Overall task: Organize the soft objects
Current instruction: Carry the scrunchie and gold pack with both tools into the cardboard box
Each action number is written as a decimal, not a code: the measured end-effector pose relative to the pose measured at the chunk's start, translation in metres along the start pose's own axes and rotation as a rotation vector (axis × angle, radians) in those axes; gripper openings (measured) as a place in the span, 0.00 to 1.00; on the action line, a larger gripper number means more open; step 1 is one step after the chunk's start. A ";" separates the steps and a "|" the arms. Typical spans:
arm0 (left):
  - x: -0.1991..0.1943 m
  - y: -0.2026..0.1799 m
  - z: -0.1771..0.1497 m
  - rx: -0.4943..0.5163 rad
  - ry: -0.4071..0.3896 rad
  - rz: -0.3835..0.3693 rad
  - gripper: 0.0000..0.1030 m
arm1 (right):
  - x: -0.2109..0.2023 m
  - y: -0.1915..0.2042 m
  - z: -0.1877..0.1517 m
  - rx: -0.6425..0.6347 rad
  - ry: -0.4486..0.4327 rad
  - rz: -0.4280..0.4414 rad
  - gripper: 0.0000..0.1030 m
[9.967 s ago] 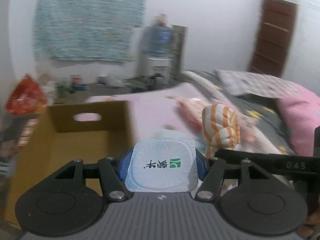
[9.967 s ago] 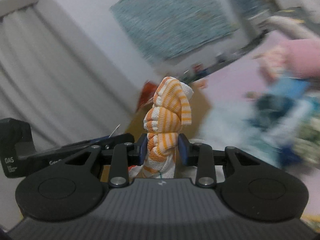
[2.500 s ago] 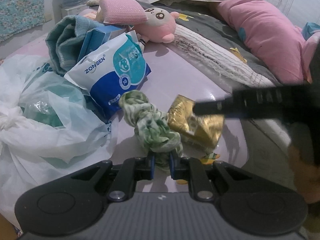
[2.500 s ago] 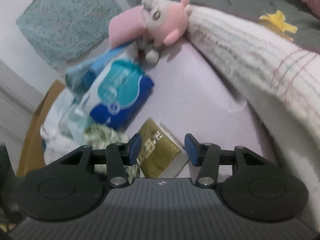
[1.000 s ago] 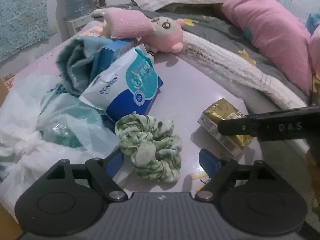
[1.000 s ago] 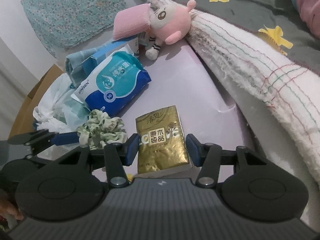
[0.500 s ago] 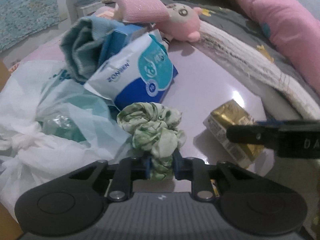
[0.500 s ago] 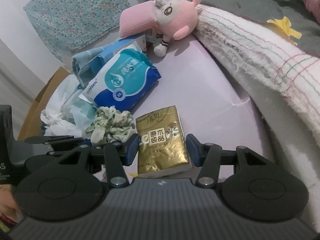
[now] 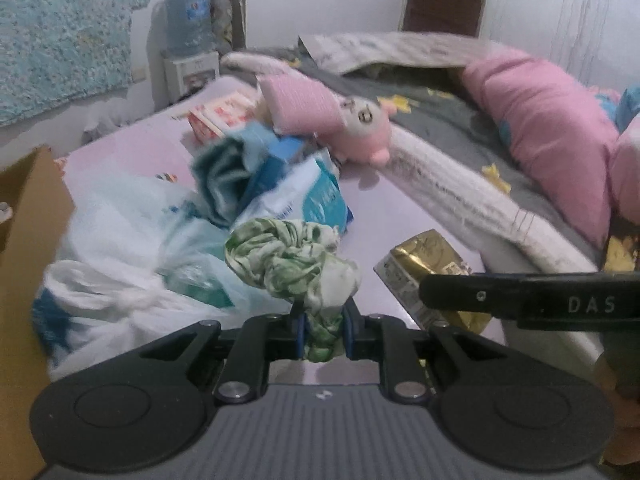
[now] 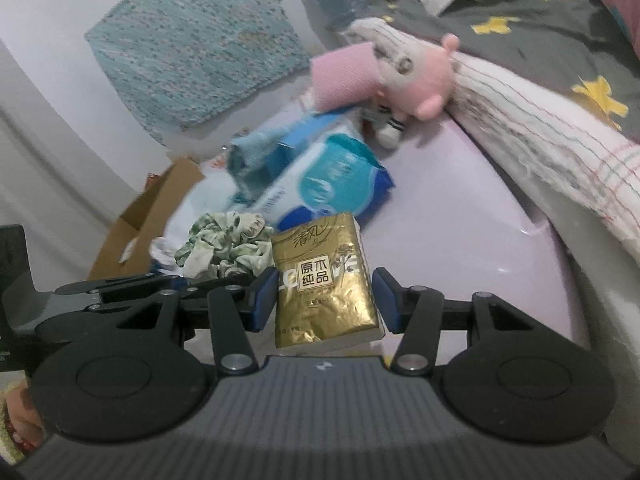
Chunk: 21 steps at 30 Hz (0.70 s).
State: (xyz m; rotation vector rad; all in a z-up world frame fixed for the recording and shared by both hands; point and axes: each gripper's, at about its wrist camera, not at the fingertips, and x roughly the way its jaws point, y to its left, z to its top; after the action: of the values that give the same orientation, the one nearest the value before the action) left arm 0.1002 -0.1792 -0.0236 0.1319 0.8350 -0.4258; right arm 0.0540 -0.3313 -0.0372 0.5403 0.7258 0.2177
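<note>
My left gripper (image 9: 323,332) is shut on a green-and-white fabric scrunchie (image 9: 288,264), which bunches up above the pads, off the lilac sheet (image 9: 400,208). The right wrist view shows the same scrunchie (image 10: 224,248) above the left gripper (image 10: 216,280) at lower left. My right gripper (image 10: 325,300) is shut on a gold tissue pack (image 10: 324,288), both blue pads against its long sides. From the left wrist view the gold pack (image 9: 432,264) sits behind the right gripper's black finger (image 9: 520,296).
A blue wipes pack (image 9: 304,196), a teal towel (image 9: 224,172) and a pink plush toy (image 9: 360,120) lie behind. A white plastic bag (image 9: 120,232) is left, beside a cardboard box (image 9: 24,220). A fringed blanket (image 9: 460,196) and pink pillow (image 9: 548,120) are right.
The left jaws went from wide open around the scrunchie to shut on it, then lifted it. The right gripper rose too, keeping the gold pack between its pads.
</note>
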 end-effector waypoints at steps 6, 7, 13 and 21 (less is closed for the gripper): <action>-0.043 0.026 0.000 -0.043 -0.083 0.023 0.18 | -0.005 0.040 0.006 -0.052 -0.022 0.063 0.49; -0.051 0.031 0.000 -0.051 -0.095 0.032 0.18 | -0.004 0.047 0.008 -0.063 -0.024 0.076 0.49; -0.094 0.079 -0.003 -0.143 -0.165 0.120 0.18 | 0.015 0.103 0.020 -0.144 -0.005 0.185 0.49; -0.139 0.168 -0.003 -0.259 -0.231 0.280 0.18 | 0.064 0.198 0.042 -0.241 0.094 0.311 0.49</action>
State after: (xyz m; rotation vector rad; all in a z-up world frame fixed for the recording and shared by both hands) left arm 0.0852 0.0179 0.0688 -0.0409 0.6263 -0.0652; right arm 0.1287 -0.1567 0.0590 0.4129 0.6925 0.6160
